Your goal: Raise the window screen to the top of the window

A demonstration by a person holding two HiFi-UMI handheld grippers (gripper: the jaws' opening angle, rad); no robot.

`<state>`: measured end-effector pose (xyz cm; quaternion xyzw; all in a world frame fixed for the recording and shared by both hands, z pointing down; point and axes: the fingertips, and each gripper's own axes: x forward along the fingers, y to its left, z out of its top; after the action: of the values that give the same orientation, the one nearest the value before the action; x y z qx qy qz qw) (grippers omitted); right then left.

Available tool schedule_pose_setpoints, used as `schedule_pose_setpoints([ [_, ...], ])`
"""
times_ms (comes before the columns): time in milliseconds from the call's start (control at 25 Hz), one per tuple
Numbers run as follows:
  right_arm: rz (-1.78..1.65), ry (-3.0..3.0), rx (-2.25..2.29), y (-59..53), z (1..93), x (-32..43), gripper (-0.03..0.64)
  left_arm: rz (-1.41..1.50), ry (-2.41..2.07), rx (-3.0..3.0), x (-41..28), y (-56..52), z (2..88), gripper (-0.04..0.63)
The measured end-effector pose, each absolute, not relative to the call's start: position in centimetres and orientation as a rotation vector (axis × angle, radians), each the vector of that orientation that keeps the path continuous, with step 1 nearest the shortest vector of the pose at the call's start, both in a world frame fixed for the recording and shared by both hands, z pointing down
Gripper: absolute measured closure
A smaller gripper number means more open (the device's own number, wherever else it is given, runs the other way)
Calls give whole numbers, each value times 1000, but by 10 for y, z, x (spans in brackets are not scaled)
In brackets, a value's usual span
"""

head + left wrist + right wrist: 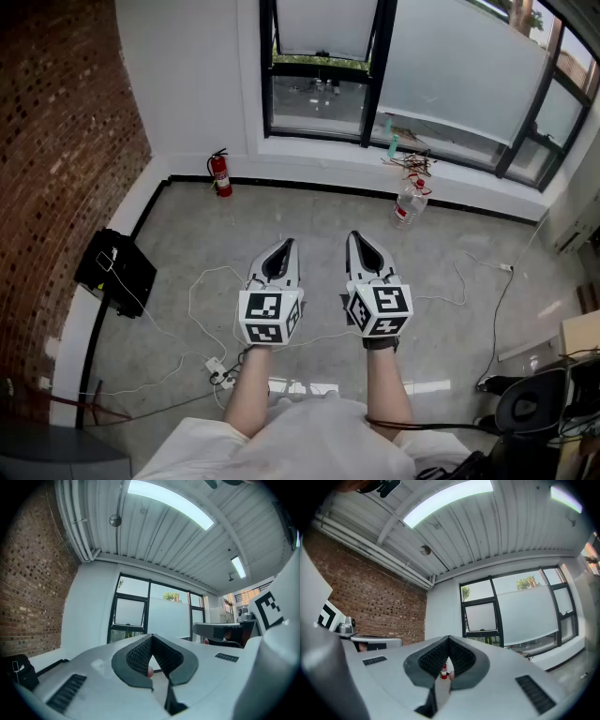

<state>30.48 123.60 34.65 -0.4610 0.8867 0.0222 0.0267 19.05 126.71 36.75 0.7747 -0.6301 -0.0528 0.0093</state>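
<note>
Facing window screen (459, 66), top cropped

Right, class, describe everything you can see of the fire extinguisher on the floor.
The fire extinguisher is a small red cylinder with a black head and a black hose looping at its side. It looks like painted metal. It stands upright on the grey floor, at the foot of the white wall, just left of the window and by the black skirting. Whether it touches the wall cannot be told. The bottle stands well apart to its right.
</note>
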Motion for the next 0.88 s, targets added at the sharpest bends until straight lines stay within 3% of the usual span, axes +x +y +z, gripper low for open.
schedule_pose_setpoints([
  [520, 32, 2777, -1339, 1205, 358, 373, 618, -317, -1997, 2404, 278, 1227, 369, 606],
  [880, -106, 2735, -1228, 1194, 368, 426, 618, -219, -2072, 2421, 333, 1206, 385, 606],
])
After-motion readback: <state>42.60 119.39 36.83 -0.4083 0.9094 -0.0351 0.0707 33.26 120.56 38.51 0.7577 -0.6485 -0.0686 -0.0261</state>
